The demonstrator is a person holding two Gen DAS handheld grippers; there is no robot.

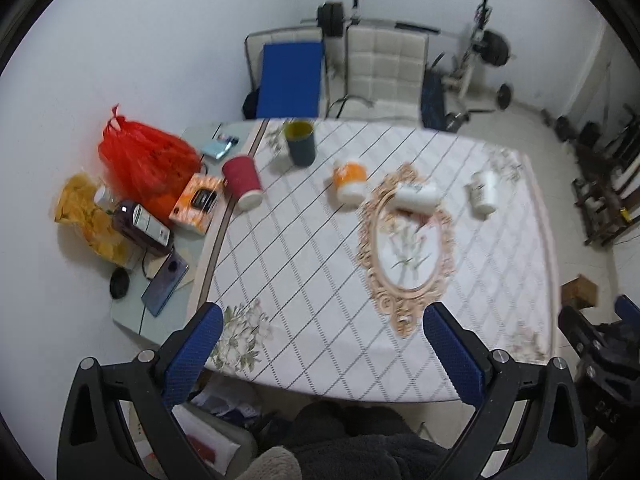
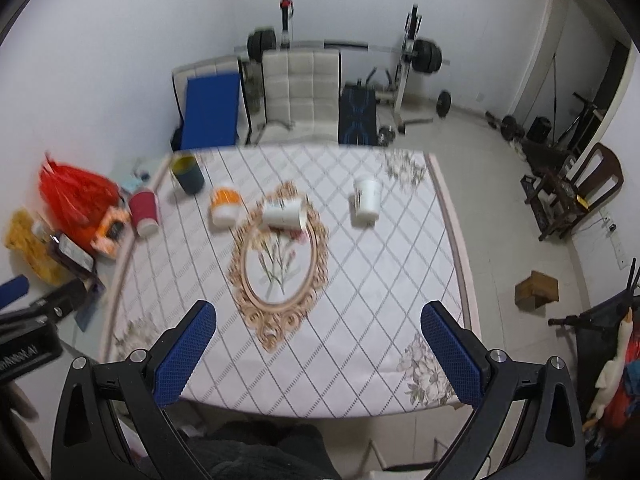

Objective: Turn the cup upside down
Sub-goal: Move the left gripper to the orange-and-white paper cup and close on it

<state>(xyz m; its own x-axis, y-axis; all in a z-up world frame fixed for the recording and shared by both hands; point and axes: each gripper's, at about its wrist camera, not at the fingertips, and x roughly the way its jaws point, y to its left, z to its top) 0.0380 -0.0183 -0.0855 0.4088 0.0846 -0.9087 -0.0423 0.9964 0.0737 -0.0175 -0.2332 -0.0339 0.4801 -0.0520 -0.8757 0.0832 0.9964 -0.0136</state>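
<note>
Several cups stand on the patterned table [image 1: 320, 280]. A dark cup [image 1: 301, 142] with a yellow inside stands upright at the far left, also seen in the right wrist view [image 2: 188, 176]. A red cup [image 1: 242, 184], an orange cup [image 1: 349, 181] and a white cup [image 1: 484, 192] stand mouth down. Another white cup [image 1: 416, 197] lies on its side on the oval pattern, also in the right wrist view [image 2: 282, 213]. My left gripper [image 1: 322, 334] and right gripper [image 2: 318, 334] are open and empty above the table's near edge.
A red bag [image 1: 146, 160], a yellow bag [image 1: 86, 216], a bottle [image 1: 140, 222], an orange box [image 1: 196, 202] and a phone [image 1: 165, 283] crowd the side shelf at left. Chairs [image 2: 298, 92] and weight gear stand behind the table. A wooden box [image 2: 536, 290] sits on the floor right.
</note>
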